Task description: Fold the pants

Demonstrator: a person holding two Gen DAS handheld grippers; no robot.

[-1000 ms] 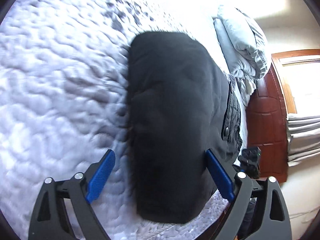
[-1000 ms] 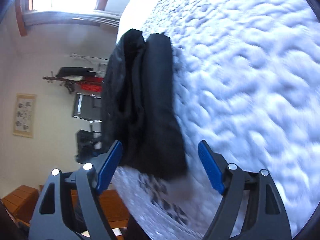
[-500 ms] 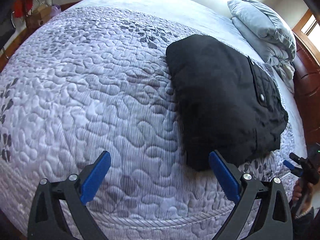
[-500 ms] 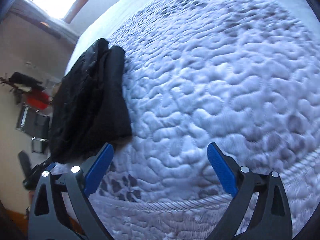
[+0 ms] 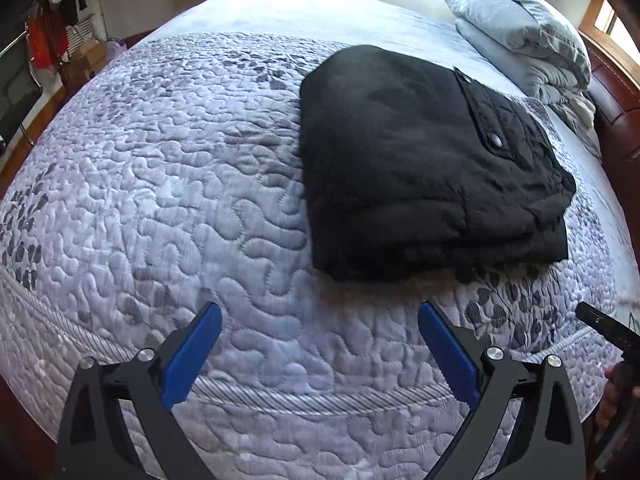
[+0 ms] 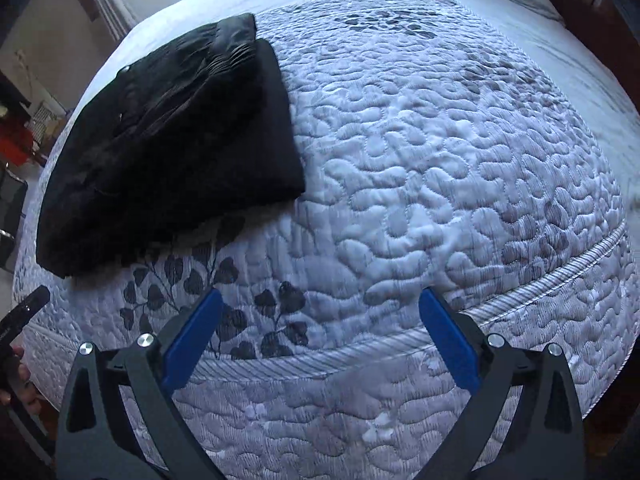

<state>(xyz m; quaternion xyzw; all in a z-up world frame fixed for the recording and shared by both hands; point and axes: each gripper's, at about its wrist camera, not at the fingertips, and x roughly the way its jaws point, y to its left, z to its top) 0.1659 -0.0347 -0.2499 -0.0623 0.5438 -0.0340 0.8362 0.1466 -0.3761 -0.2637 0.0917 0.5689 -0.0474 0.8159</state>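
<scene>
Both sets of jaws spread wide, nothing held: my left gripper [image 5: 320,344] and right gripper [image 6: 320,336] hang over the quilted bedspread [image 5: 160,200] near its corded edge. Beyond them, well clear, the black pants [image 5: 420,160] lie in a compact folded stack. Folding looks finished; next, at most, a squaring-up.

Open quilted bedspread [image 5: 168,200] lies left of the folded black pants [image 5: 420,160], the only bulk on it. Stacked pillows [image 5: 520,32] crowd the far right corner, perhaps touching the dark wooden headboard [image 5: 616,96].
</scene>
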